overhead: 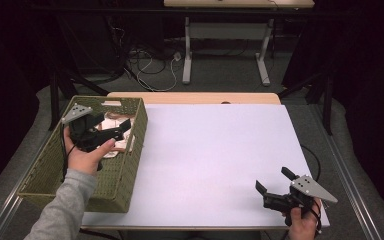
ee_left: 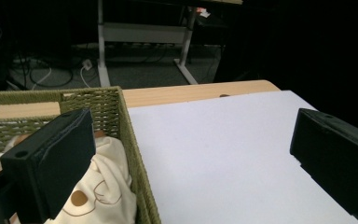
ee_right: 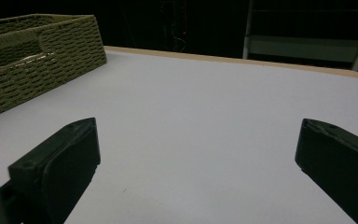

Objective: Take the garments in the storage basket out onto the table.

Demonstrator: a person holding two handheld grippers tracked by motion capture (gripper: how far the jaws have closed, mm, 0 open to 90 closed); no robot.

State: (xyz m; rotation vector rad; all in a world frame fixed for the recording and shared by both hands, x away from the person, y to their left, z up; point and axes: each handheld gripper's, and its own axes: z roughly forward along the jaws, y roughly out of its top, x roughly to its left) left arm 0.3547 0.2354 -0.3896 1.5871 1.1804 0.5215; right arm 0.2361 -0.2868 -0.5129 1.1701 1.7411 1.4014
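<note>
An olive woven basket [overhead: 125, 165] stands on the left part of the table, its wall [ee_left: 135, 154] close up in the left gripper view. Inside lies a cream cloth with brown spots [ee_left: 100, 191], also visible [overhead: 122, 142] from the high view. My left gripper [overhead: 120, 131] hovers over the basket's far half, open and holding nothing [ee_left: 193, 140]; its left jaw hangs over the cloth. My right gripper [overhead: 274, 181] is low over the table's near right corner, open wide with nothing between its jaws [ee_right: 198, 140]. The basket [ee_right: 32, 56] lies far off to its left.
A white sheet [overhead: 215, 150] covers most of the wooden table [overhead: 195, 97]. Behind the table stand the white legs of another desk [overhead: 187, 55], with cables on the floor [overhead: 150, 65]. Dark stands flank both sides.
</note>
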